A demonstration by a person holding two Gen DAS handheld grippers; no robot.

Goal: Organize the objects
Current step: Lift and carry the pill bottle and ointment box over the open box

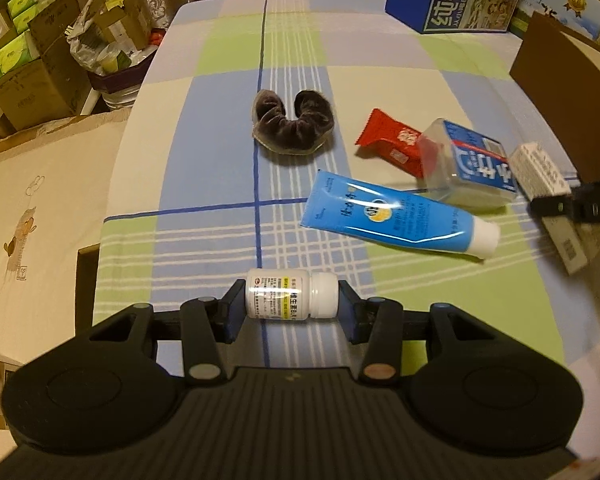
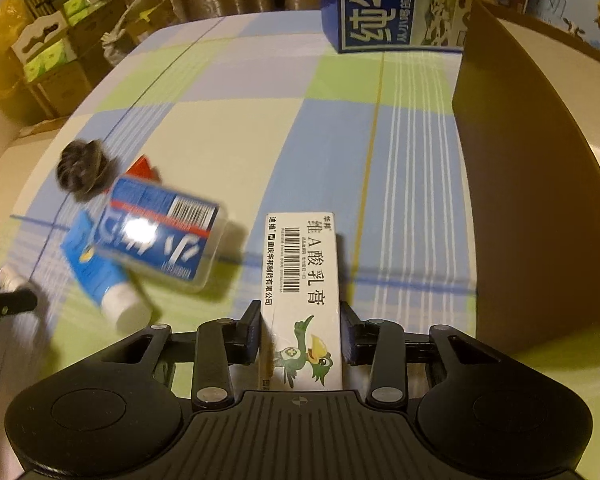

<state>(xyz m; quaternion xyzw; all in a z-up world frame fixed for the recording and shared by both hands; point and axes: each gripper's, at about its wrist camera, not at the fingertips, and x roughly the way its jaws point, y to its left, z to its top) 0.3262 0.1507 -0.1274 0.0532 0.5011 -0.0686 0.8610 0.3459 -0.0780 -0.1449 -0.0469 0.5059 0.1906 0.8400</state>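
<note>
Both loaded up: left gripper point(image 1: 291, 300) clamped on the bottle point(image 1: 291, 295), right gripper point(image 2: 300, 330) pinching the carton point(image 2: 302, 300). Next, probably drop them into the brown box point(image 2: 532, 200) far right.

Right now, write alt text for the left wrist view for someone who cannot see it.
The left gripper clamps a small white pill bottle lying sideways, above a blue, green and cream plaid tablecloth. Beyond lie a blue tube, a dark scrunchie, a red snack packet and a clear blue-labelled box; the right gripper holds a white carton at the right edge.
</note>
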